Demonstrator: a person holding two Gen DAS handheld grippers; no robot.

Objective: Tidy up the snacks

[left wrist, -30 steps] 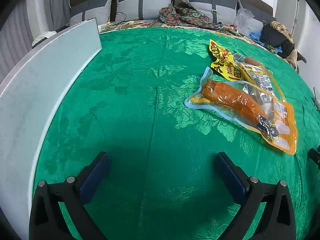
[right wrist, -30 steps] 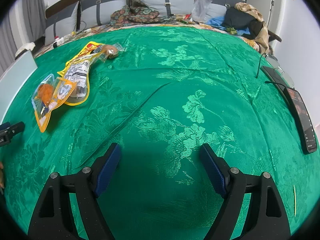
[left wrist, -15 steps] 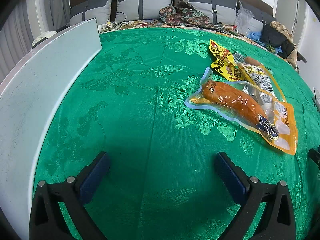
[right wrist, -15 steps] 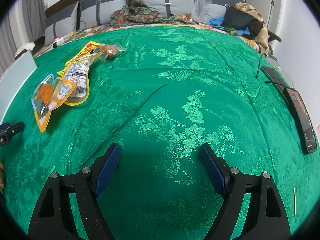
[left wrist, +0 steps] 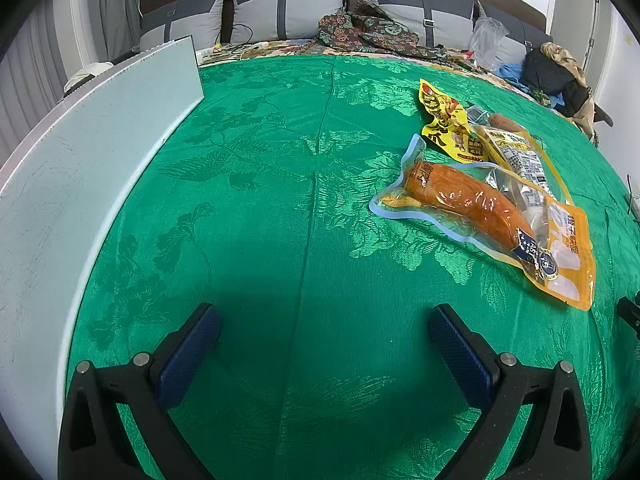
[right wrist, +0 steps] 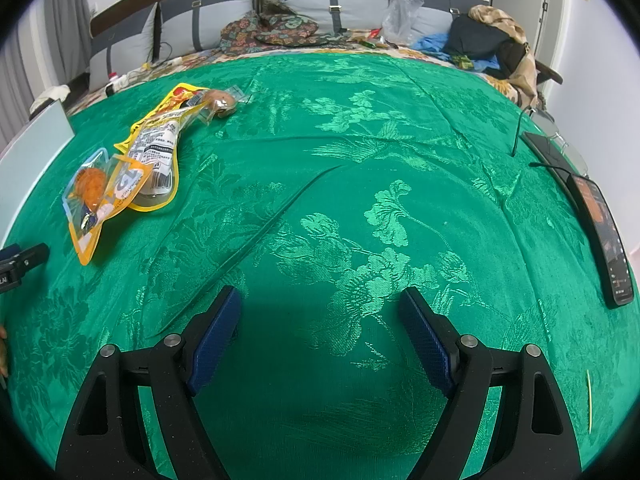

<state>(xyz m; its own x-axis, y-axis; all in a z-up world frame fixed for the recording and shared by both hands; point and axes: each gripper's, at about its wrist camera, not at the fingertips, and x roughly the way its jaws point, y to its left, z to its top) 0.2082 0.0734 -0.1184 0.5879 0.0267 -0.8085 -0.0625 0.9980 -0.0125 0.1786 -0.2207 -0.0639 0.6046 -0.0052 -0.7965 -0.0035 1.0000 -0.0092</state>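
On the tablecloth we see the snack packets overlapping in a heap to our right, the sausage pack nearest. A board stands along the left edge, pillows behind. A phone lies far right.

A green floral-patterned brocade cloth is spread over the whole surface. A pale flat board is stood on edge along its left side. Grey cushions with dark straps are lined up at the far end, with a patterned dark cloth heaped before them. A black phone is laid at the right edge.
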